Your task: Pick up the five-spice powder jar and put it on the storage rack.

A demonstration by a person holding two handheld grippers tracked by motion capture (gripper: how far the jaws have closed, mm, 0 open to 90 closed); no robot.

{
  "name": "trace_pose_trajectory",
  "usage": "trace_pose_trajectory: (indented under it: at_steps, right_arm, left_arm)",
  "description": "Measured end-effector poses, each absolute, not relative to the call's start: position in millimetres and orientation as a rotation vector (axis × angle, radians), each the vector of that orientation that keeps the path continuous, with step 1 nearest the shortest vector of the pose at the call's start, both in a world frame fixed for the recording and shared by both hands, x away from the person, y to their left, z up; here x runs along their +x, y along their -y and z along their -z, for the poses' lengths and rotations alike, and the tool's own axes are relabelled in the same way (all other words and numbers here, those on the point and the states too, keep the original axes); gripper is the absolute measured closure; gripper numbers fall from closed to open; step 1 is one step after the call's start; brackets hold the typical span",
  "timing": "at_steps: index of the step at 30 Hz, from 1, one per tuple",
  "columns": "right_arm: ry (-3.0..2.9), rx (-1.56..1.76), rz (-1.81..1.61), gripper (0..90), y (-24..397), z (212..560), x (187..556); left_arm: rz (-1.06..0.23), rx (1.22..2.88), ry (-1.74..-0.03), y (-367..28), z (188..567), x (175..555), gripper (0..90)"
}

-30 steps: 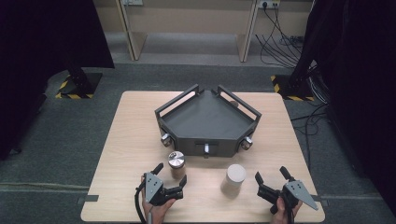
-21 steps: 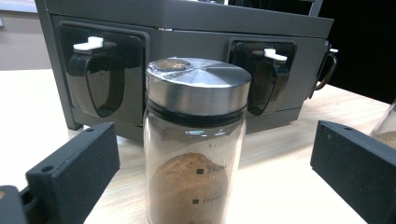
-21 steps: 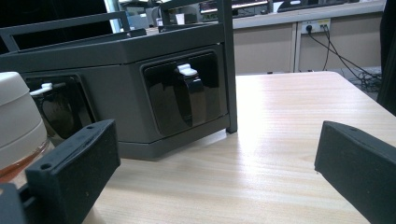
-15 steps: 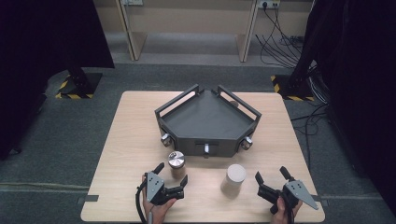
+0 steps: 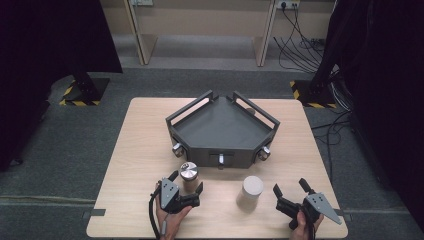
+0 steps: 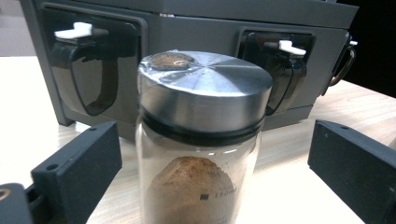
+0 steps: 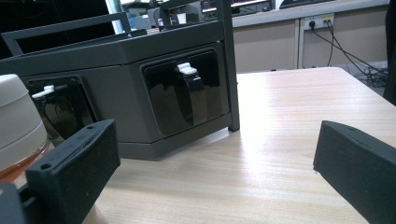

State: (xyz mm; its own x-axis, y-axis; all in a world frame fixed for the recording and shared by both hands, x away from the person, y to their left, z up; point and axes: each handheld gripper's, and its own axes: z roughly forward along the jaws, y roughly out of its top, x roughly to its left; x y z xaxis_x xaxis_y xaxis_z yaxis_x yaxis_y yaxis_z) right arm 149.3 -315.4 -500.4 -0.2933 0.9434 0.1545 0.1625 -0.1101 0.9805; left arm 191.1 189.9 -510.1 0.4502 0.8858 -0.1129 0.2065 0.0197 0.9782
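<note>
A glass jar of brown powder with a metal lid stands on the table in front of the dark grey rack. My left gripper reaches around it. In the left gripper view the jar stands between the two jaws with a gap on each side. The jaws have just been closing a little, and the pads do not touch the glass. A white-lidded jar stands to the right. My right gripper rests open to the right of it, with nothing between its jaws. The white jar sits at its left edge.
The rack's front faces hold black recessed dispensers with white tabs. Bare wooden table lies left and right of the rack. Cables lie on the floor beyond the table.
</note>
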Motion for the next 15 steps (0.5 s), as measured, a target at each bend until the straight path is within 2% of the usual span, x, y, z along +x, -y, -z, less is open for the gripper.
trace_pose_trajectory:
  at_steps: [5, 10, 15]
  right_arm:
    - [-1.49, 1.259, -1.48, 0.8, 316.7, 500.6, 150.3]
    - [-1.491, 1.261, -1.486, 0.9, 317.1, 500.9, 150.8]
    - [-1.489, 1.271, -1.495, 0.9, 318.3, 501.2, 151.2]
  left_arm:
    - [-0.712, 1.498, -1.027, -187.7, 506.9, 195.6, 5.0]
    - [-0.728, 1.5, -1.027, -185.8, 507.8, 196.5, 13.6]
    - [-0.721, 1.495, -1.035, -186.8, 507.8, 197.4, 17.1]
